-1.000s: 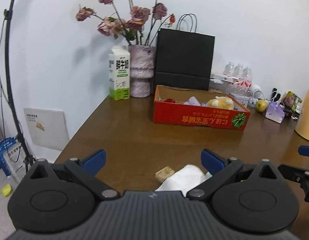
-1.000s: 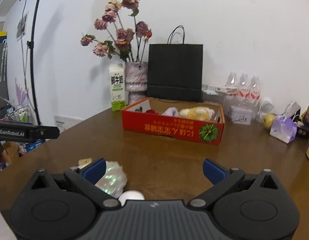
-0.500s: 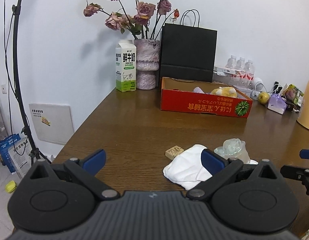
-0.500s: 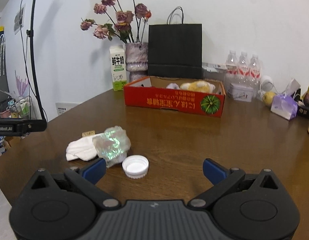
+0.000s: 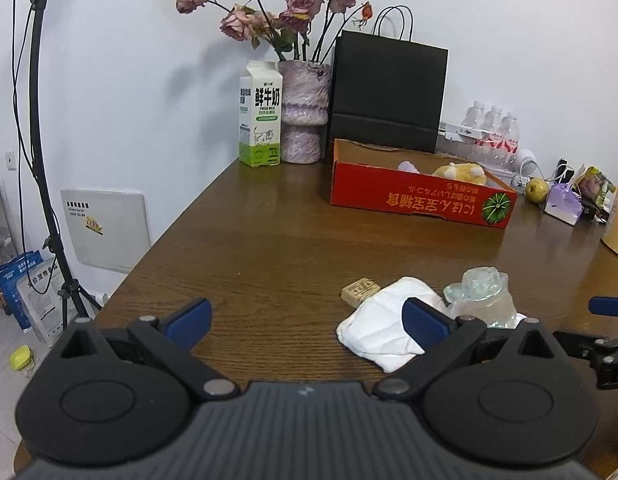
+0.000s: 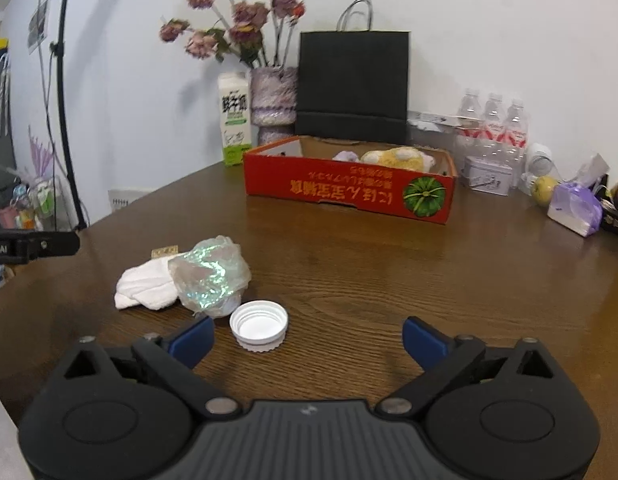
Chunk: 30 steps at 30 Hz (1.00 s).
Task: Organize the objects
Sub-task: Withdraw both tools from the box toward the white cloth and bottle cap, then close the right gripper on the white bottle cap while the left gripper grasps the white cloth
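**Both grippers low over the table, four loose items in front of me**

Scanning left to right from my two wrist views.

Left edge: one light stand (image 5: 41, 152) on the floor beside the table (image 5: 269, 240).

My left gripper (image 5: 305, 316) hangs over the near table edge, jaws spread wide, nothing between them. Its right finger overlaps the white cloth in view; I cannot tell whether it touches.

Loose items, counted: one small tan block (image 5: 360, 290), one white cloth (image 5: 383, 330), one crumpled iridescent wrapper (image 6: 211, 274), one white cap (image 6: 259, 325). Block lies just beside the cloth's far-left corner. Wrapper touches the cloth's right side. Cap sits open side up, just in front of the wrapper.

My right gripper (image 6: 307, 338) is over the cap area, jaws wide but closing. The cap lies between them, close to the left finger; pads not on it.

Back row: one milk carton (image 5: 260, 114), one vase (image 5: 303, 112) of dried roses, one black paper bag (image 5: 389, 94), one red cardboard tray (image 5: 421, 200) holding one yellow plush (image 5: 461, 172) and one purple item, partly hidden. Then three water bottles (image 5: 493, 132), one tin (image 6: 487, 172), one yellow-green fruit (image 5: 536, 190).
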### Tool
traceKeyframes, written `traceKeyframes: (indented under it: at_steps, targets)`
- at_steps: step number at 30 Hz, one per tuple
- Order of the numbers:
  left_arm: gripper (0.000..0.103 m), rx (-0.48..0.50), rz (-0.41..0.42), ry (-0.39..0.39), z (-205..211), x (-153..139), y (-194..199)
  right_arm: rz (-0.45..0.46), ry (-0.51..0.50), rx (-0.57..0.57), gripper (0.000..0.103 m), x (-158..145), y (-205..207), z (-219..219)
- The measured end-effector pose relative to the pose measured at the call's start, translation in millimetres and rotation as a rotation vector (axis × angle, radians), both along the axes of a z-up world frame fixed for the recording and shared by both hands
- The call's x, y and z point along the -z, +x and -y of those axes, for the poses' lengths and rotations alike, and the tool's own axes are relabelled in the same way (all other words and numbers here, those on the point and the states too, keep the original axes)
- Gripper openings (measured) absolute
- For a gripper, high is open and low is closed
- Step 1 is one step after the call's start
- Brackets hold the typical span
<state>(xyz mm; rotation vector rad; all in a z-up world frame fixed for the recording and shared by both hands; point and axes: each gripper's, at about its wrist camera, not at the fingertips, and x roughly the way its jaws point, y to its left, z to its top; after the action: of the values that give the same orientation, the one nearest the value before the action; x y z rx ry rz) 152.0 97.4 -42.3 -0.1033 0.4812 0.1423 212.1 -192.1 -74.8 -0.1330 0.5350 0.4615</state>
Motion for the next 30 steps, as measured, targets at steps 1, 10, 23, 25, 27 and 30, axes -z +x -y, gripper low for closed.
traceKeyframes:
  at_steps: [1,10,23,25,27,30]
  targets:
    - [0.103,0.0,-0.001,-0.001,-0.6,0.7,0.4,-0.002,-0.018,-0.01,0.095,2.0,2.3,-4.5]
    - [0.103,0.016,-0.027,0.001,-0.2,5.6,8.3,-0.096,-0.076,-0.067,0.065,16.2,42.0,-28.8]
    - [0.103,0.031,-0.067,0.01,9.0,9.9,24.7,0.002,0.005,-0.041,0.039,13.2,31.9,-15.8]
    - [0.103,0.037,-0.071,0.017,11.6,10.3,27.1,0.051,0.031,0.009,0.039,9.2,26.5,-6.9]
    - [0.103,0.045,-0.074,0.028,13.8,10.8,29.8,0.113,0.053,0.055,0.039,5.4,19.1,0.8]
    - [0.103,0.068,-0.091,0.055,18.5,11.7,35.4,0.172,0.061,0.092,0.039,1.6,13.2,7.8]
